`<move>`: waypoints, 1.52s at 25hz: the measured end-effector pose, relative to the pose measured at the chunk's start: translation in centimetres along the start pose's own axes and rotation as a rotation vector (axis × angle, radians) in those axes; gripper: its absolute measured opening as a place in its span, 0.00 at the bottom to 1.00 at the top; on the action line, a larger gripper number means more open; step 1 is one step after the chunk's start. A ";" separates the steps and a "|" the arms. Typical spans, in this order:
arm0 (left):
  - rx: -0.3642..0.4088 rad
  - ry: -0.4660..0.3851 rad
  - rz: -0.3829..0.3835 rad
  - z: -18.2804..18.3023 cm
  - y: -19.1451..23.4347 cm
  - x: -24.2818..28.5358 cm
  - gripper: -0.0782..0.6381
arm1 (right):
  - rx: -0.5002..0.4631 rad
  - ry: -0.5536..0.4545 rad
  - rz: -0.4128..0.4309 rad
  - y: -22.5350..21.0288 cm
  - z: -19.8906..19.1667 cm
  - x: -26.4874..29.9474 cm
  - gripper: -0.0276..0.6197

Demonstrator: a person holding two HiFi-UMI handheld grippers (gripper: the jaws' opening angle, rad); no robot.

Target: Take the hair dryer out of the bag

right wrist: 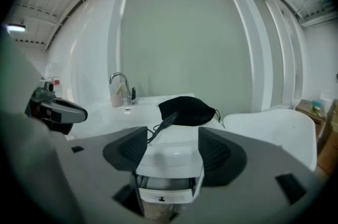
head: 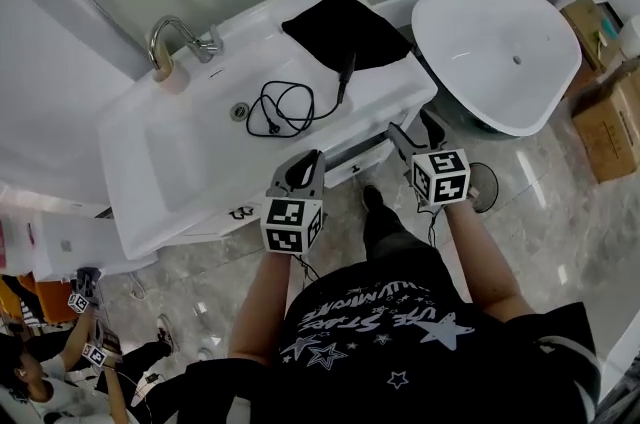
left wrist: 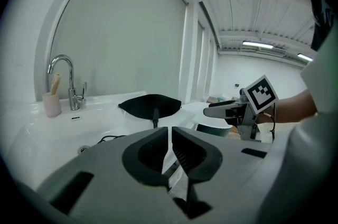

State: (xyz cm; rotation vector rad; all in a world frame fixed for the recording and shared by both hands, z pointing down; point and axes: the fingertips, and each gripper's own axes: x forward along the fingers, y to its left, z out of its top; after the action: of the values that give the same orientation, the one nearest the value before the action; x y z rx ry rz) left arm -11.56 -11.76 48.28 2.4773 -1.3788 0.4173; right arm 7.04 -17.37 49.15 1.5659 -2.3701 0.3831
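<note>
White vanity top (head: 170,162) fills upper-left to centre. Black bag (head: 345,30) at top centre; black cord (head: 280,107) coiled mid-frame beside drain (head: 238,111). Faucet (head: 172,37), cup (head: 172,75) upper left.

Counter (head: 150,182): faucet (head: 170,37) and cup (head: 172,72) at the far left edge. Bag (head: 345,30) on the far right corner. Cord (head: 285,107) runs nearward from the bag, coiled just right of the drain (head: 238,111). Bathtub (head: 560,42) stands right of the counter, with cardboard boxes (head: 610,122) right of that.

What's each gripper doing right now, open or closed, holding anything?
Left gripper: all but closed, empty.
Right gripper: wide open, empty.
</note>
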 end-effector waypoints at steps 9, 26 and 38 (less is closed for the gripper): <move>-0.024 0.023 0.036 3.0 2.4 7.3 0.17 | -0.053 0.015 0.021 -5.6 3.2 7.1 0.51; -0.081 0.109 0.056 5.3 4.6 18.6 0.21 | -0.390 0.163 0.073 -12.9 3.5 16.5 0.41; -0.091 0.225 0.026 3.1 4.9 23.3 0.34 | -0.485 0.236 0.097 -13.7 2.2 19.7 0.31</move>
State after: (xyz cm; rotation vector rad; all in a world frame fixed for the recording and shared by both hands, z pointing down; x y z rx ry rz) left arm -3.62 -33.46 54.75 2.2627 -1.3101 0.6049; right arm 12.08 -40.09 55.30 1.1222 -2.1494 0.0022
